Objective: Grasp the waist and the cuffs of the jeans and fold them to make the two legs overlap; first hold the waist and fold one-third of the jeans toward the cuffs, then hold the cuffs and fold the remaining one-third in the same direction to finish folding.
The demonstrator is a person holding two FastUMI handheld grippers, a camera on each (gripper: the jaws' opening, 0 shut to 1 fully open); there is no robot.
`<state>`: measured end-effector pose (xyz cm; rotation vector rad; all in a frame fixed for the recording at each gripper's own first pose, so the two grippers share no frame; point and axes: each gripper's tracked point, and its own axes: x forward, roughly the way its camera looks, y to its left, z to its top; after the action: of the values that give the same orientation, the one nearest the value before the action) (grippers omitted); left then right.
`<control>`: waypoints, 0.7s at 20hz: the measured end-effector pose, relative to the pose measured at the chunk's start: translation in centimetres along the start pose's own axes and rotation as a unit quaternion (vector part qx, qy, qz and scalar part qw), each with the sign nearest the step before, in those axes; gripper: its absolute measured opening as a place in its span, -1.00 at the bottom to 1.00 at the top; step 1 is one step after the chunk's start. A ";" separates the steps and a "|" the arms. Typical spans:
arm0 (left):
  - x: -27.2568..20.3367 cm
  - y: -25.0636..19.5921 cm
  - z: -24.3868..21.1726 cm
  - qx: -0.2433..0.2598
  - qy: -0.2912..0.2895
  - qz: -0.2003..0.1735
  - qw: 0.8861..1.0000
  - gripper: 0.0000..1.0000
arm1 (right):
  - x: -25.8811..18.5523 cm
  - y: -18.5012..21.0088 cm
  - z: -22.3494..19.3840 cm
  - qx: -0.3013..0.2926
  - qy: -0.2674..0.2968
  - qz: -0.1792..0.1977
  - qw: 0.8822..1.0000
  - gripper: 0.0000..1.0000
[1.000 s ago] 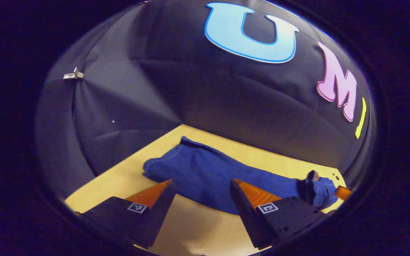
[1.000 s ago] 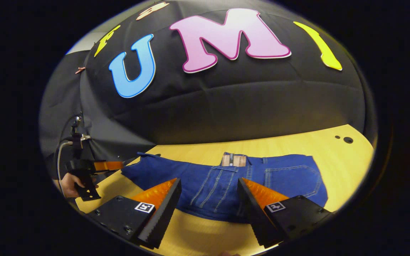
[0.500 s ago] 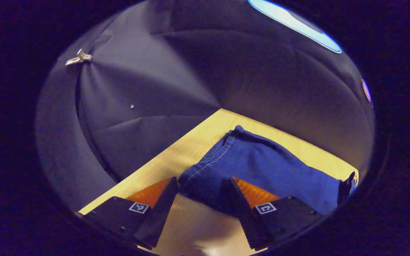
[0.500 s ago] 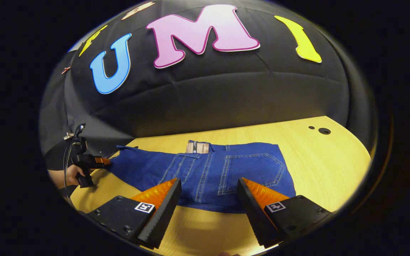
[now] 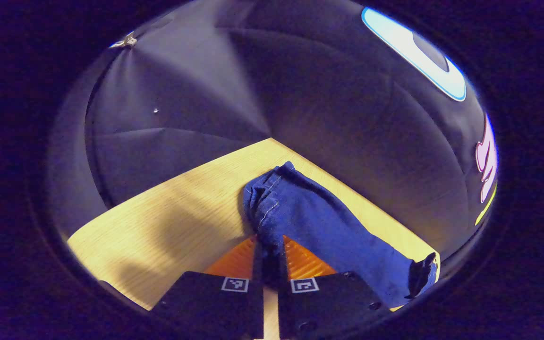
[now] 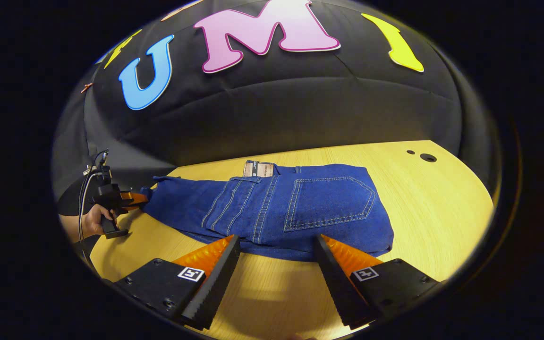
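We see the left gripper (image 5: 270,257) clamped on the cuffs (image 5: 265,208) and the right gripper (image 6: 276,264) spread wide before the waist (image 6: 300,208); the jeans (image 6: 272,208) lie on the table (image 6: 432,222), and we judge both thirds unfolded.

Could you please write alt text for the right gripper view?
The right gripper hovers open just short of the jeans, waist and back pocket nearest, on the wooden table. At far left, the left gripper meets the cuffs.

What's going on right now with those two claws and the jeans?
Left claw shut on the cuff end of the jeans. Right claw open, just short of the waist edge. Jeans flat on the table. Nothing in the way.
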<state>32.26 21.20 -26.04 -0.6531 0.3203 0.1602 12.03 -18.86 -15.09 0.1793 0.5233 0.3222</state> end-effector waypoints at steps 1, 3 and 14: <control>0.0 -0.3 0.1 -0.035 0.001 -0.019 0.999 -0.82 | 0.0 -0.2 0.0 -0.001 0.001 -0.002 1.000 0.95; 0.0 -0.3 0.3 -0.100 -0.002 -0.041 0.994 -0.87 | -0.2 -0.8 0.4 0.000 -0.003 -0.004 1.000 0.94; -8.3 -10.0 5.6 -0.124 -0.067 -0.206 0.968 -0.88 | -2.3 -7.6 4.2 -0.002 -0.049 -0.072 0.996 0.94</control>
<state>28.26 16.49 -13.31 -0.9380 0.0279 -0.1558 14.24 -27.11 -12.28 0.1512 0.4350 0.1734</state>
